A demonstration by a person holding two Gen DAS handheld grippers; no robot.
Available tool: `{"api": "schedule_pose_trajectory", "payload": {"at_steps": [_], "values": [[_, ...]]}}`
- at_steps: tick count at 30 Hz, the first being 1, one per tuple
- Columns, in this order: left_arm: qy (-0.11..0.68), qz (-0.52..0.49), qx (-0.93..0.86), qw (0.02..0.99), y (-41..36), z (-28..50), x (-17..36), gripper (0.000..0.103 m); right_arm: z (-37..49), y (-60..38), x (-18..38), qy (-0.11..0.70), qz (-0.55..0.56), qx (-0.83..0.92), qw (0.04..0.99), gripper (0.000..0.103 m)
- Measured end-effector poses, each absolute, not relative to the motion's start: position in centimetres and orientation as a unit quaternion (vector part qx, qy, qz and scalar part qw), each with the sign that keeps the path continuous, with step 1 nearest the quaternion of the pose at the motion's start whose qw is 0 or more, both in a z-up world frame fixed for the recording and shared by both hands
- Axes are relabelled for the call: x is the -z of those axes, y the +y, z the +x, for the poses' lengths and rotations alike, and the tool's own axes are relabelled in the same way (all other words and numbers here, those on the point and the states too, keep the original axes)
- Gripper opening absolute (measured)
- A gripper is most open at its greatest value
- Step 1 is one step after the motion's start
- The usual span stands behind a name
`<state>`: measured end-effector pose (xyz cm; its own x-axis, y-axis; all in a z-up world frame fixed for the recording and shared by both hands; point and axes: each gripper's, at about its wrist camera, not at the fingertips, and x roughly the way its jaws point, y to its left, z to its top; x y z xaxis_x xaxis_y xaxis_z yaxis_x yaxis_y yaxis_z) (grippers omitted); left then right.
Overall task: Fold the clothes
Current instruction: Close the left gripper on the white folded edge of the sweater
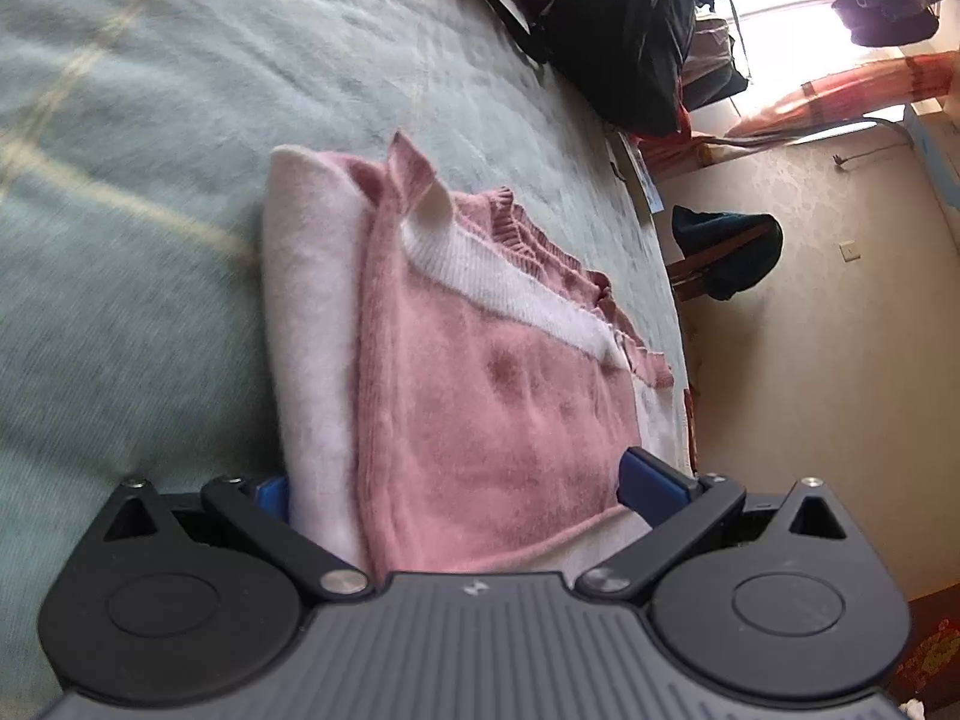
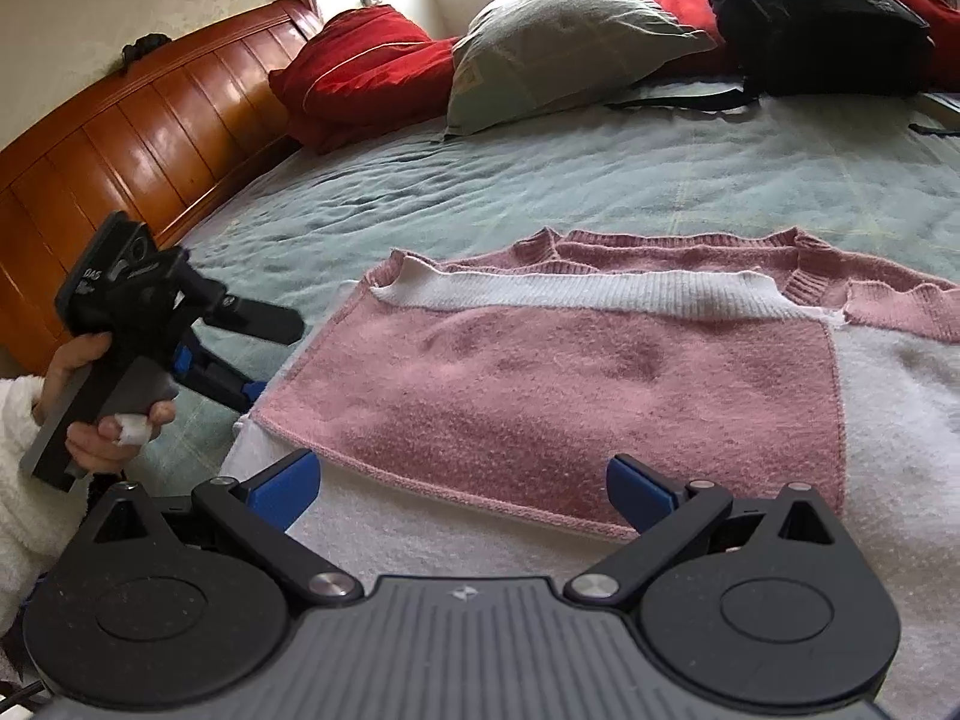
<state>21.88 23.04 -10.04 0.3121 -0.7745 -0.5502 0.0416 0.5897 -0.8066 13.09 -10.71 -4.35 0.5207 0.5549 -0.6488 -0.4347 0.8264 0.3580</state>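
While pink-white sweater (image 2: pixel 540 372) lies folded on bed (image 2: pixel 540 180), both hand-held grippers (image 1: pixel 462 480) (image 2: pixel 462 480) gape wide; no legible labels.

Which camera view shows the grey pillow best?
The right wrist view: the grey pillow lies whole at the head of the bed, between a red pillow and a black backpack. The left wrist view does not show it.

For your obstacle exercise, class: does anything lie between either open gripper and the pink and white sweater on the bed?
Nothing visible does. The right gripper is open at the sweater's near edge, and the left gripper is open with the sweater's end between its fingers. The backpack and pillows lie farther back.
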Motion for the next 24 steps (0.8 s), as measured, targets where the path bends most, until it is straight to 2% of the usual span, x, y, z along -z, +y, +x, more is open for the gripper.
{"api": "schedule_pose_trajectory", "payload": {"at_steps": [21,24], "values": [[0.518,-0.356,0.319,0.710,23.3,24.6,10.8,0.100,13.1,-10.5,5.3,0.410,0.074,-0.283,0.864,0.103],[0.517,-0.324,0.345,0.713,22.2,23.5,9.8,0.100,13.0,-10.6,5.1,0.407,0.076,-0.284,0.865,0.103]]}}
